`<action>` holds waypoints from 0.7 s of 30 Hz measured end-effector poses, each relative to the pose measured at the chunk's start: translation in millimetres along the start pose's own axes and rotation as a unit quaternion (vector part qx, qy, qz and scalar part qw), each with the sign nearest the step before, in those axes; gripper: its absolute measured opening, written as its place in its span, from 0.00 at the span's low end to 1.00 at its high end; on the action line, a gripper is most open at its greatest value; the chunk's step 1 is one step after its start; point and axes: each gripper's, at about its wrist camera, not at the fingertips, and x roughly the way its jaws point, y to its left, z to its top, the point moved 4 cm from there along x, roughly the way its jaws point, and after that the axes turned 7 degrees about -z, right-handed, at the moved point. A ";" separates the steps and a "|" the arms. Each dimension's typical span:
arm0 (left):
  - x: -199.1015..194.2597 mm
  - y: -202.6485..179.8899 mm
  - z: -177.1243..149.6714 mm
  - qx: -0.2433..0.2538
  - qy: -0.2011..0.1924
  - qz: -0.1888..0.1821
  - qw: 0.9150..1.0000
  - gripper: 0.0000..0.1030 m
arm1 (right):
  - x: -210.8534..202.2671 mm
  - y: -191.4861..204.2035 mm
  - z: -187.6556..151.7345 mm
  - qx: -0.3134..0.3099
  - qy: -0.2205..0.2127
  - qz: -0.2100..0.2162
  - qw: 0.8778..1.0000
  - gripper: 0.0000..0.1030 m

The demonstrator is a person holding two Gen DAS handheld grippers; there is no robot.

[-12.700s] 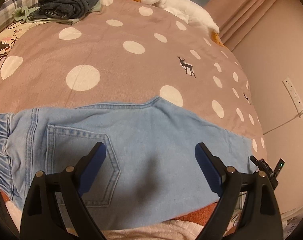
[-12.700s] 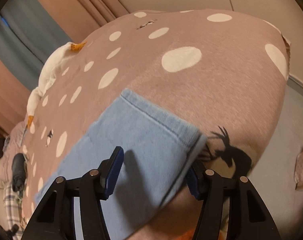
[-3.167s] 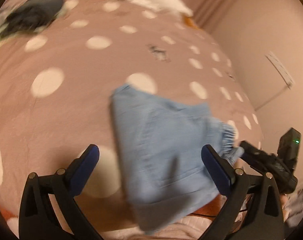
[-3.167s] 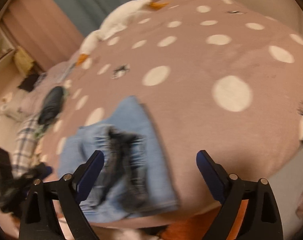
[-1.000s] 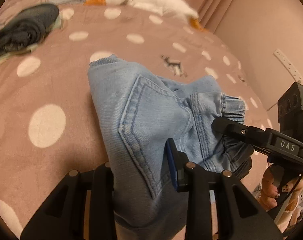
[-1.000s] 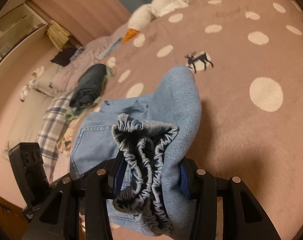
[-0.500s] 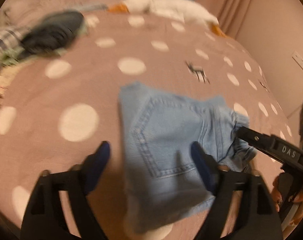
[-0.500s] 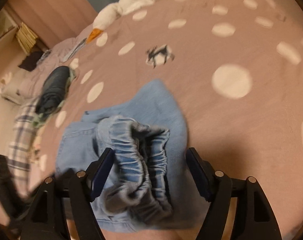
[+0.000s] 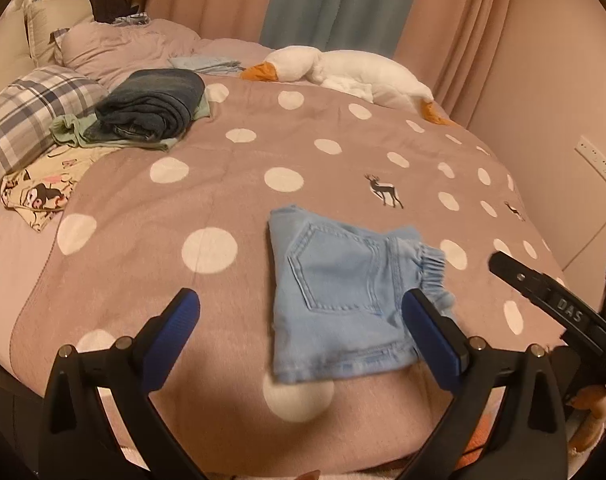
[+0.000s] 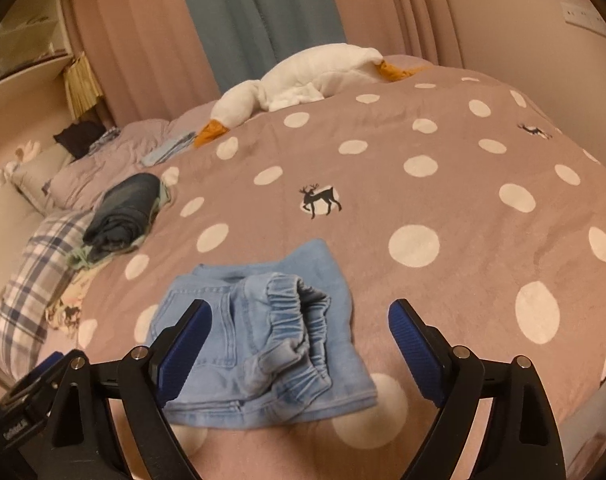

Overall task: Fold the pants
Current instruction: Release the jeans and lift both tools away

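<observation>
Pants point(image 9: 343, 296) lie folded in a compact bundle near the bed's point(image 9: 143, 216) front edge, just released as the left gripper point(image 9: 299, 324) and right gripper point(image 10: 299, 340) lift away, jaws opening wide and empty, so the fold looks finished.

My bed wears a mauve blanket point(image 9: 343, 152) dotted with white spots and small deer. A white plush goose point(image 9: 343, 70) lies along its far edge, orange beak toward the pillows. At far left a dark folded garment point(image 9: 151, 104) sits on a green one point(image 9: 69, 130), beside my plaid pillow point(image 9: 19, 112) and a cartoon-printed cloth point(image 9: 39, 188). Pink and blue curtains point(image 10: 259, 16) hang behind.
</observation>
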 end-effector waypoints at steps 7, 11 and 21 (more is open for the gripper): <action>-6.3 -1.3 -7.9 0.013 0.001 0.004 1.000 0.98 | -3.1 12.8 -7.1 -0.020 0.006 0.008 1.000 0.87; -10.0 2.2 -8.7 0.012 -0.001 0.015 1.000 0.98 | -3.0 15.8 -10.8 -0.029 0.010 0.006 1.000 0.87; -14.3 0.8 -9.2 0.012 0.003 0.021 1.000 0.99 | -6.9 19.6 -14.9 -0.034 0.007 0.002 0.999 0.87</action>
